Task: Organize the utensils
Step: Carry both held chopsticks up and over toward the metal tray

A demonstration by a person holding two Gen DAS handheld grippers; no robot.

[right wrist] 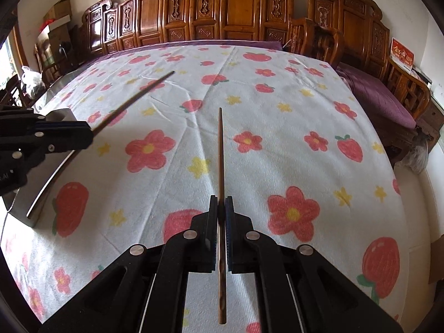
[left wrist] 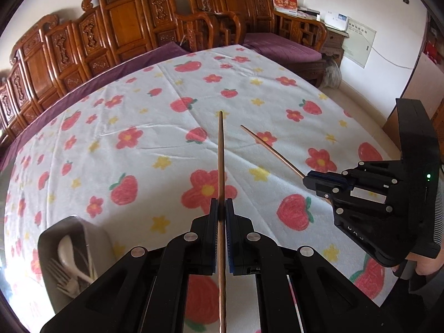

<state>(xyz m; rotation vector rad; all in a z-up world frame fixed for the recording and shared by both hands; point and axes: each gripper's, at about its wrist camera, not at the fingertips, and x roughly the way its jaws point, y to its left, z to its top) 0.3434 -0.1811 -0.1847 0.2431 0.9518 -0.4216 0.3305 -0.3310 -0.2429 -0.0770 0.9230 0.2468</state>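
Two chopsticks are in play, one clamped in each hand-held gripper. We have the left hand-held gripper [left wrist: 221,208] clenched on a wooden chopstick [left wrist: 221,152], and the right hand-held gripper [right wrist: 221,206] pinching the second chopstick [right wrist: 220,152], both sticks held clear above the flowered cloth [right wrist: 277,144] on the counter. We judge them light, stiff and a bit slick, so a thin stick can pivot between the pads; gripping near the thicker end, as now, should steady it. Both of our hands tilt steeply downward, tips pointing away from us. At our left sits the grey holder [left wrist: 50,238] with a white spoon [left wrist: 68,249] and forks [left wrist: 59,274], the likely destination.
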